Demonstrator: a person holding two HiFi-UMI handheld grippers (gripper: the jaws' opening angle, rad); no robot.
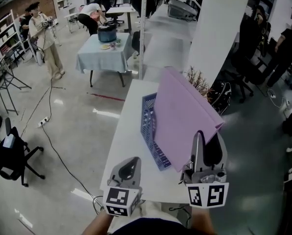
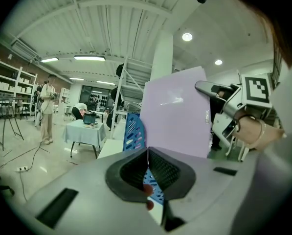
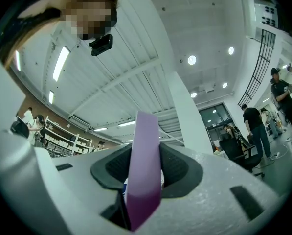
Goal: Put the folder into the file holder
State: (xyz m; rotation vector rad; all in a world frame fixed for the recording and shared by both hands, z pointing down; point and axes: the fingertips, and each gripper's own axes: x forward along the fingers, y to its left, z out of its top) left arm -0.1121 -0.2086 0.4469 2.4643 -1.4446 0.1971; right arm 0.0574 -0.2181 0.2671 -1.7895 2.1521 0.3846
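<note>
A lilac folder [image 1: 182, 114] hangs tilted above the white table [image 1: 128, 146], its lower edge over the blue perforated file holder [image 1: 148, 119]. My right gripper [image 1: 207, 142] is shut on the folder's near right corner. In the right gripper view the folder [image 3: 146, 136] runs up between the pads as a narrow strip. My left gripper [image 1: 128, 169] hovers near the table's front left, apart from the folder, with its jaws shut and nothing between them. In the left gripper view the folder [image 2: 177, 111] stands broad ahead, the file holder [image 2: 134, 131] is to its left and the right gripper [image 2: 209, 89] to its right.
A white pillar [image 1: 214, 33] rises just beyond the table's far right corner, with dried twigs [image 1: 197, 80] at its foot. A cloth-covered table [image 1: 104, 53] with a pot stands farther back. A black office chair [image 1: 11, 155] and floor cables are to the left. People stand around.
</note>
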